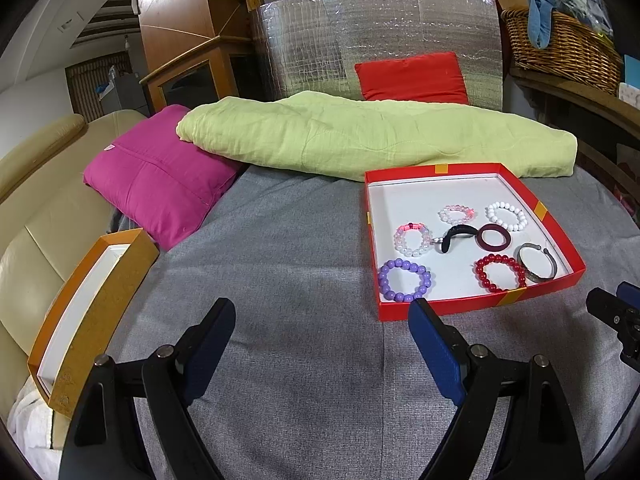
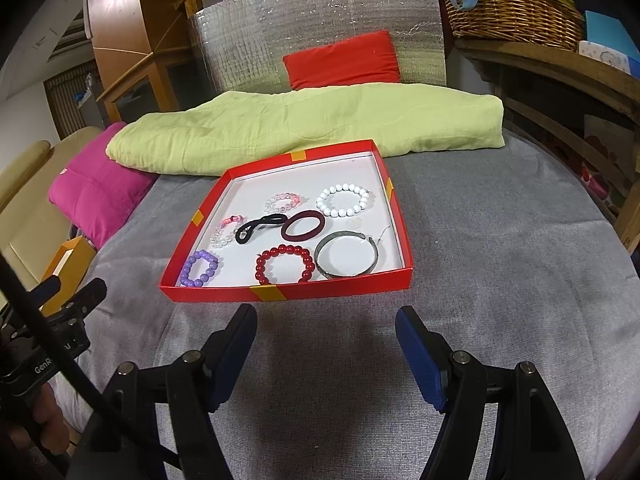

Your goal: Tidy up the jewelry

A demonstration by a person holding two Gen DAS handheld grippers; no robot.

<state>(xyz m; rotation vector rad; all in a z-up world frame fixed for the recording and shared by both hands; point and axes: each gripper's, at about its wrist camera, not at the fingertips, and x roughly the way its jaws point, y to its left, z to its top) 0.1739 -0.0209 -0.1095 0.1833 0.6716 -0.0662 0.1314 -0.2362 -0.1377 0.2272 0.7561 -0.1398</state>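
Grey bedcover point(image 2: 460, 280) spreads under both tools, with bare cloth nearest the cameras.

Closest in, the right tongs point(image 2: 326, 354) stand with their jaws wide apart and nothing between them, hanging over the cloth. The left tongs point(image 1: 322, 344) are likewise spread wide and empty.

Just past the right tongs, at about twelve o'clock, sits the red tray point(image 2: 280, 292), its near wall close to the fingertips but not touching. For the left tongs the same tray lies off toward one o'clock, so the right hand looks the nearer and better lined up.

Inside the tray, nearest the right tongs, lie the red bead bracelet point(image 2: 285, 264), the metal bangle point(image 2: 347, 254) at one o'clock beside it, and the purple bead bracelet point(image 2: 200, 268) at eleven o'clock. All lie flat. Farther in come the black hair tie point(image 2: 258, 227), whose long axis runs left to right, the dark red ring point(image 2: 303, 225), and the white bead bracelet point(image 2: 343, 200).

An orange box point(image 1: 92, 320) waits open at the left tongs' nine o'clock, well apart from the tray; it is probably the destination.

Beyond, a green quilt point(image 2: 300, 128) lies across the bed.
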